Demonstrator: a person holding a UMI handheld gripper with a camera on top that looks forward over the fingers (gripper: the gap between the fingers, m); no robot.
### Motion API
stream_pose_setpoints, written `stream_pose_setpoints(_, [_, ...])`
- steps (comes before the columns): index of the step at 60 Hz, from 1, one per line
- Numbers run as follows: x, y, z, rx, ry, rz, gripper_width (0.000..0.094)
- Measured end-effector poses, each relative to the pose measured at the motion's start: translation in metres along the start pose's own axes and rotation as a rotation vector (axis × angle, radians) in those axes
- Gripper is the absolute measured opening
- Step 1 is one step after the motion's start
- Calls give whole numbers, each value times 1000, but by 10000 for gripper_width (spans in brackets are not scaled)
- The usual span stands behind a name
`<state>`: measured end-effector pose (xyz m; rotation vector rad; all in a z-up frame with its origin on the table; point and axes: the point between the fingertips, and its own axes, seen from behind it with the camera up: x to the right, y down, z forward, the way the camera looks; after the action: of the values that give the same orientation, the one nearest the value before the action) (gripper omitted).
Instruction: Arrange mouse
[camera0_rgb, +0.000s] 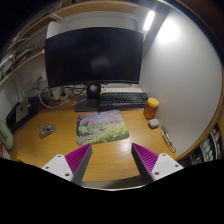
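Beyond open hand-held gripper (111, 160), mouse (153, 123) near desk edge (172, 142).

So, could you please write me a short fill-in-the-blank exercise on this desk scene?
1. The keyboard lies in front of the ____.
2. The mouse lies on the desk, to the right of the ____.
3. The bottle beside the keyboard has an ____ colour.
4. The gripper fingers are ____, with nothing between them.

Missing words: monitor; mousepad; orange; open
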<state>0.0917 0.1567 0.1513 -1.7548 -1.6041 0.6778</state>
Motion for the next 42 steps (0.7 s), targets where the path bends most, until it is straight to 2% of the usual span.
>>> stream_pose_setpoints(18, [-41, 8, 9, -2, -48, -31, 849])
stream_pose_setpoints(42, [-167, 26, 10, -25, -187, -116, 845])
